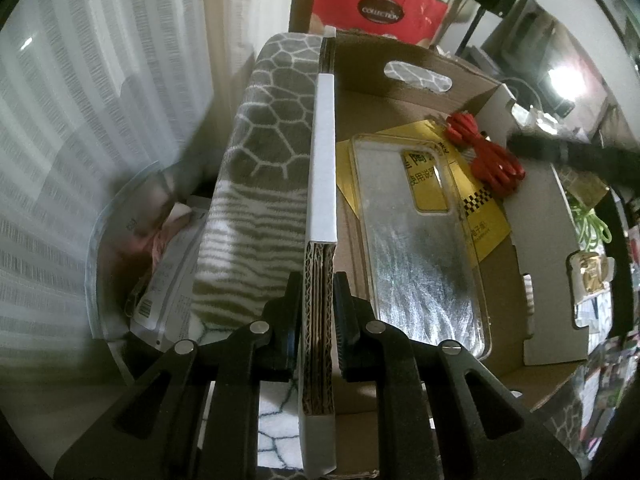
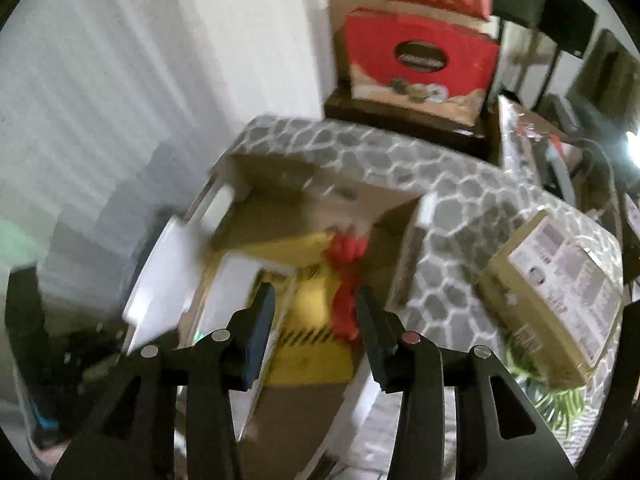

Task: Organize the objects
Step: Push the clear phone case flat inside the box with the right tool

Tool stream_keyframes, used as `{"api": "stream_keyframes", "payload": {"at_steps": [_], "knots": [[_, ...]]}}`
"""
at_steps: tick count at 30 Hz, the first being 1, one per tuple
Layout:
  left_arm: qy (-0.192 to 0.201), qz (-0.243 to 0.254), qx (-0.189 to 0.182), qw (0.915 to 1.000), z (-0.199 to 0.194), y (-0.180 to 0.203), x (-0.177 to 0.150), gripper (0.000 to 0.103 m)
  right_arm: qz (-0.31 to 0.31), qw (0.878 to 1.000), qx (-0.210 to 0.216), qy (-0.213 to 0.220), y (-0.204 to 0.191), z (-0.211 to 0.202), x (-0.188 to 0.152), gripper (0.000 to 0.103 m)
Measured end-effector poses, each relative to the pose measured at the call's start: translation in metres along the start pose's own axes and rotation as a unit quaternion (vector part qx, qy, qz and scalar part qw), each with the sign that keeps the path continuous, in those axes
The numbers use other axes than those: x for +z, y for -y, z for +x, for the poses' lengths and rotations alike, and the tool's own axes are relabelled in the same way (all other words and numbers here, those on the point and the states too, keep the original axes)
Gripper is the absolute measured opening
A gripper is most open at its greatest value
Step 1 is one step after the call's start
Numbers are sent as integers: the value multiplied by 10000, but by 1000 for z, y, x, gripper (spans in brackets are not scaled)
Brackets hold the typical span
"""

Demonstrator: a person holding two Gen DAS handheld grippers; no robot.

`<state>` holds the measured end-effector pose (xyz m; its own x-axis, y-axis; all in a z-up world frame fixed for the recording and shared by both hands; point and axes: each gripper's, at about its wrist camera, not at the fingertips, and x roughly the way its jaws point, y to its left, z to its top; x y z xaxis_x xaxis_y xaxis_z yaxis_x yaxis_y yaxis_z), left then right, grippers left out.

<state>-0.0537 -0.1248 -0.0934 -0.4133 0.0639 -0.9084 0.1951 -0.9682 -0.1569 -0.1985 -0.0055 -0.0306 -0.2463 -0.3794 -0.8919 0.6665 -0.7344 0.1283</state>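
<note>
From the left wrist, we see our left gripper (image 1: pixel 316 320) clamped on the cardboard box's wall (image 1: pixel 322 168); a clear phone case (image 1: pixel 420 240) and a coiled red cable (image 1: pixel 486 152) lie inside. Tugging could tip the box.

From the right wrist, our right gripper (image 2: pixel 316 320) hovers wide open and empty above the cable (image 2: pixel 346 280); motion blur risks a missed grasp.

Red gift bag (image 1: pixel 378 4) w/ dark oval badge: "COLLECTION". Yellow leaflet (image 1: pixel 486 216) in box: Chinese chars, partly under clear phone case (image 1: pixel 420 236), not fully legible. Other labels too blurred.
</note>
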Motion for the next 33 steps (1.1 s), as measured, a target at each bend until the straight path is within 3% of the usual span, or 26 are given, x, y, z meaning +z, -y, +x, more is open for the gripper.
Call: {"api": "stream_keyframes", "payload": {"at_steps": [3,7,9,11,18,25,33], "knots": [[1,-4,-7,10000,0,0,0,12,-237,9983,289,-446,-15,9,-17,23],[3,-19,-10,10000,0,0,-1,12,-637,9946,202,-792,-34,18,-37,16],[-6,-30,-10,10000,0,0,-1,12,-1038,9909,-61,-859,-46,21,-47,16],[-15,-48,-24,10000,-1,0,-1,12,-1191,9878,0,-1004,-54,25,-55,16],[-6,-24,77,10000,-1,1,-1,10,-868,9867,619,-1230,-55,43,-62,18],[-30,-33,59,10000,-2,-1,-2,9,-489,9892,777,-1140,-48,45,-60,21],[-34,-88,35,9999,-5,-2,-1,10,-844,9865,769,-1172,-55,38,-67,12]]}}
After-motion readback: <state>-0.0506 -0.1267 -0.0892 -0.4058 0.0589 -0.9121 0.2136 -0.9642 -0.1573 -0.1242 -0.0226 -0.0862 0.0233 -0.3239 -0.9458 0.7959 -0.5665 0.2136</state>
